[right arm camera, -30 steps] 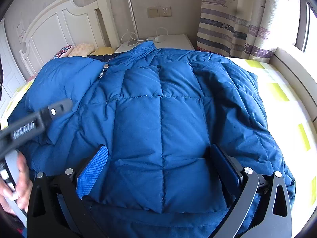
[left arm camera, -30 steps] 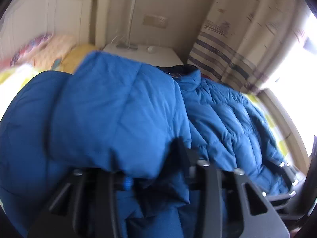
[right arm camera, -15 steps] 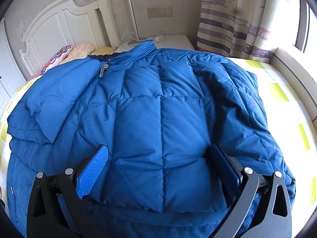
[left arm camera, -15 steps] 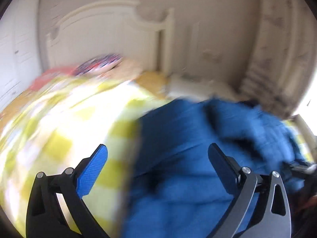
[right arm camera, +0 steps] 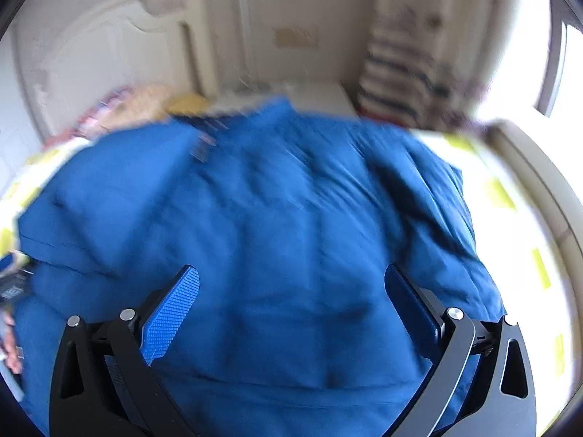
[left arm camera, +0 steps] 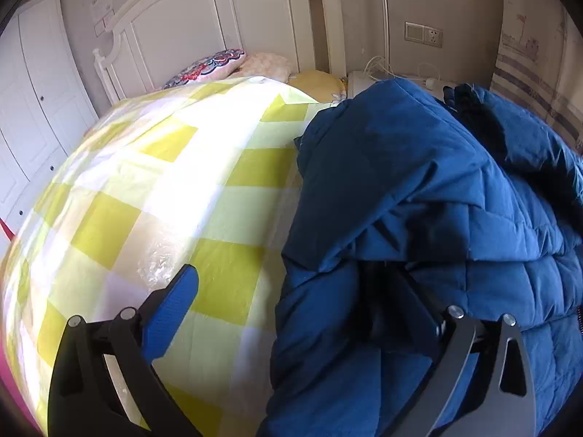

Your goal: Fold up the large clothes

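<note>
One sleeve (left arm camera: 382, 167) is seen folded onto the blue jacket (right arm camera: 277, 225); left gripper (left arm camera: 291, 306), jaws opening, and right gripper (right arm camera: 291, 306), at 6 o'clock, are released, further folds judged outstanding.

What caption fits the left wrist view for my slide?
Left gripper, jaws opening, straddles the edge of the blue puffer jacket on the yellow-checked bedspread.

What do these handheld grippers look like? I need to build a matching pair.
The left gripper and right gripper match: two black angular fingers spreading in a V, with triangular cut-outs and silver round-headed bolts at the joints. Each finger ends in a blue textured pad. No cables or lettering show on them.
</note>
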### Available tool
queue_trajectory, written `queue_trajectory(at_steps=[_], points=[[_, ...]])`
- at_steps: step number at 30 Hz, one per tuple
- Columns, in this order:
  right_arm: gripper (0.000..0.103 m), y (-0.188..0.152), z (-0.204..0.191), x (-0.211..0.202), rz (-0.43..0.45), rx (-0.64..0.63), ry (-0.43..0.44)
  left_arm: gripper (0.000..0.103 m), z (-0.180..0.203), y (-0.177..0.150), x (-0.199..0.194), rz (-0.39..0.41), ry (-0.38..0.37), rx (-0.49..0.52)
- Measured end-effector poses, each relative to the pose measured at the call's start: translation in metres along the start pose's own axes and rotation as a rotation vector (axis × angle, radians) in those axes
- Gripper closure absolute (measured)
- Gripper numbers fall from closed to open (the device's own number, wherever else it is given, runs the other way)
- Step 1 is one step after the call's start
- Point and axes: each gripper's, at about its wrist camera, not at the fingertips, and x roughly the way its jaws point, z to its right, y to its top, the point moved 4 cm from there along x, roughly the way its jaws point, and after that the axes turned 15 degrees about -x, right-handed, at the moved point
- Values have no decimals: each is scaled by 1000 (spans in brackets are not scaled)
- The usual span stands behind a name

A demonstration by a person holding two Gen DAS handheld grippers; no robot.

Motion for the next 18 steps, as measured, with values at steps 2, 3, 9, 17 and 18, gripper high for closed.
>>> queue_trajectory(at_steps=[2,3,9,17,18], points=[[6,19,-28,-4,35,-57,33,2,2,0,0,6,14,12],[5,30,-48,-2,38,-111,54,2,2,-1,0,7,18,16],[6,66,-137,41,-13,-381,-9,2,1,2,-1,-14,-13,-10],[69,93,-113,33,96,-283,3,2,-1,3,1,-26,-26,-20],[71,92,-88,14,154,-164,43,2,-2,3,2,-31,-35,-27]])
